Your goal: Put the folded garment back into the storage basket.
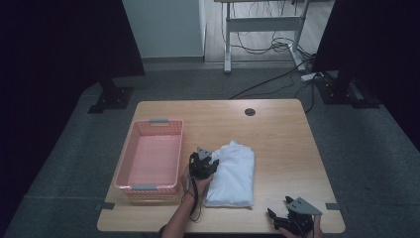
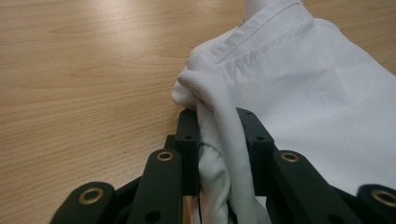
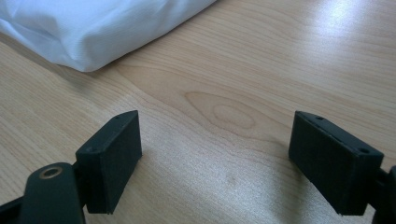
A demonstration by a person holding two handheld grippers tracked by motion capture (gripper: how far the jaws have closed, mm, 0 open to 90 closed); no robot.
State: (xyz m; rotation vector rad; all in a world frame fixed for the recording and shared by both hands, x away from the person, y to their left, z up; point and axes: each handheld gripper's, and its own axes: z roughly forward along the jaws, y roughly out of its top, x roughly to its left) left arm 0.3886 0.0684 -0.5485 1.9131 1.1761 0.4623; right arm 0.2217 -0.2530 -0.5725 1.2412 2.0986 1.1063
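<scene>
A folded white garment [image 1: 233, 176] lies on the wooden table [image 1: 277, 134], right of a pink basket [image 1: 150, 158]. My left gripper [image 1: 212, 165] sits at the garment's left edge, between it and the basket. In the left gripper view its jaws are shut on a bunched fold of the white garment [image 2: 219, 135], with cloth pressed between the pads. My right gripper [image 1: 280, 210] rests near the table's front right edge, apart from the garment. Its black pads [image 3: 112, 154] stand wide open over bare wood, and a corner of the garment [image 3: 93, 28] lies ahead at upper left.
The pink basket has nothing in it and stands at the table's left side. A round cable hole [image 1: 250, 112] sits near the table's far edge. Beyond the table are desk legs and floor cables [image 1: 277, 47]. Bare wood lies right of the garment.
</scene>
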